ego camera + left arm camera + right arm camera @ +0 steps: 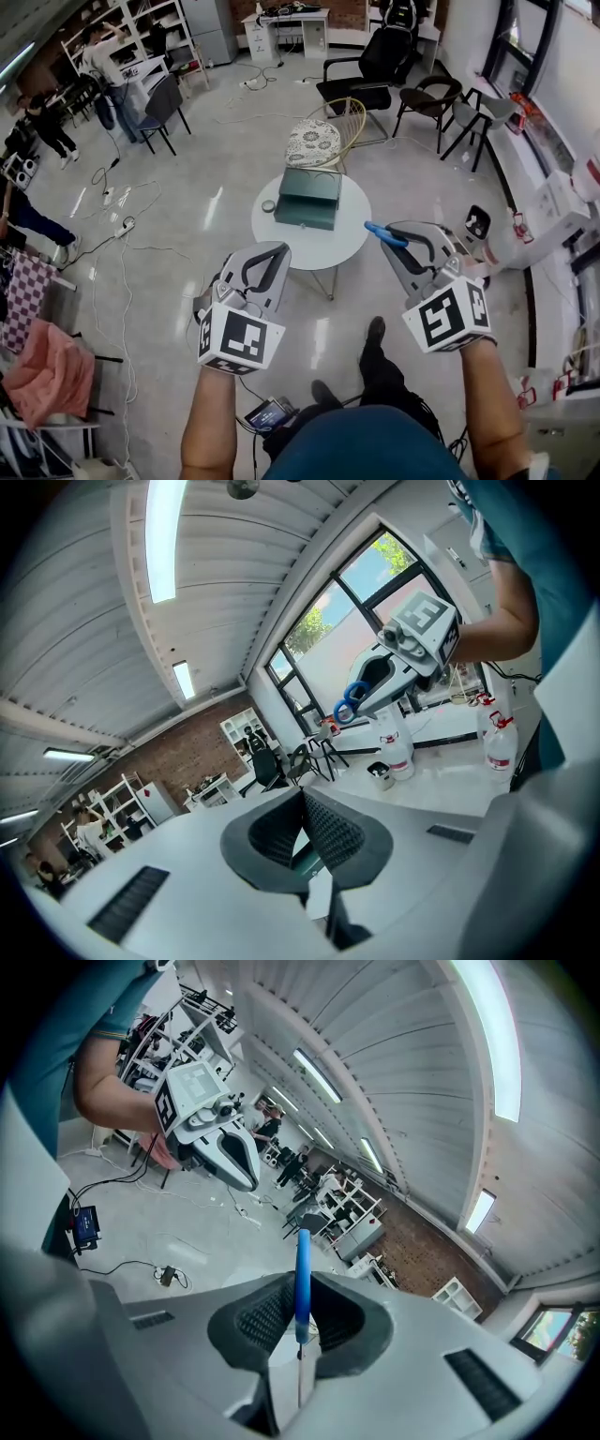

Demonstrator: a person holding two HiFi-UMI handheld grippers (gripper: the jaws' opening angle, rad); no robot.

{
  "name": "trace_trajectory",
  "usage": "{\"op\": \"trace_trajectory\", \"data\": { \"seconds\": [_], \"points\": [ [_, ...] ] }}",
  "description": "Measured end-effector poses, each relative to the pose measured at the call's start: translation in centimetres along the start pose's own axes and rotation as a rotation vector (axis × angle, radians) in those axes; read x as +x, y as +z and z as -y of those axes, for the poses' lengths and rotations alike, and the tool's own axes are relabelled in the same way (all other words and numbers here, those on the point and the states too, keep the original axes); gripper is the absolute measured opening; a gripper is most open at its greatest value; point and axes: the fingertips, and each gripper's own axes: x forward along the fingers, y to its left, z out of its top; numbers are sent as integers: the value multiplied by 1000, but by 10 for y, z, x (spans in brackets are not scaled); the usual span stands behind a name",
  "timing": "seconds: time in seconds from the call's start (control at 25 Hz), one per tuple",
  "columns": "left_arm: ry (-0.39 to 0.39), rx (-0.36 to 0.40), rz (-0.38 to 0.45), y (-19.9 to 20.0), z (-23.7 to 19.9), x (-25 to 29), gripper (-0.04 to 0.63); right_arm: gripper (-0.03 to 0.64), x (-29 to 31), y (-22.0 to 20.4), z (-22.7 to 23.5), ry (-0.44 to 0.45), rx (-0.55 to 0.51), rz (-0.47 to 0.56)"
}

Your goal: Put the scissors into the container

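Right gripper [398, 236] [298, 1324]: jaws closed on the scissors [385, 234] [302, 1274]. Blue handle sticks out past the jaw tips toward 10 o'clock in the head view; in the right gripper view it stands straight up at 12, blade pinched between the pads.

Left gripper [273, 253] [306, 829]: jaws together, nothing between them. It is held level with the right one, at its 9 o'clock and well apart. The left gripper view catches the right gripper at 1 o'clock, with the blue handle loops showing at its tip.

Both grippers are held in the air at the near edge of the round white table [353, 246].

Container [308, 198]: dark green box at the table's middle, at 11 o'clock from the scissors and apart from them.

Small ring [269, 206] on the table, just beside the container at its 9 o'clock.

Chair with patterned cushion [314, 142] beyond the table at 12.
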Motion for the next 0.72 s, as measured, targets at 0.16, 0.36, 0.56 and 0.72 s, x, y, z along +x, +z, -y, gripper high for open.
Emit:
{"op": "trace_trajectory", "data": {
  "seconds": [0.16,0.36,0.56,0.72],
  "points": [
    [39,2,-24,-4,-22,12,18,67,29,0,21,13,-8,37],
    [96,-17,-91,-30,-58,41,18,67,96,-3,50,55,-27,103],
    [136,-49,-146,-47,-96,98,18,67,165,-18,88,118,-37,153],
    [148,-55,-164,-50,-119,149,18,67,209,-37,120,146,-46,171]
  ]
}}
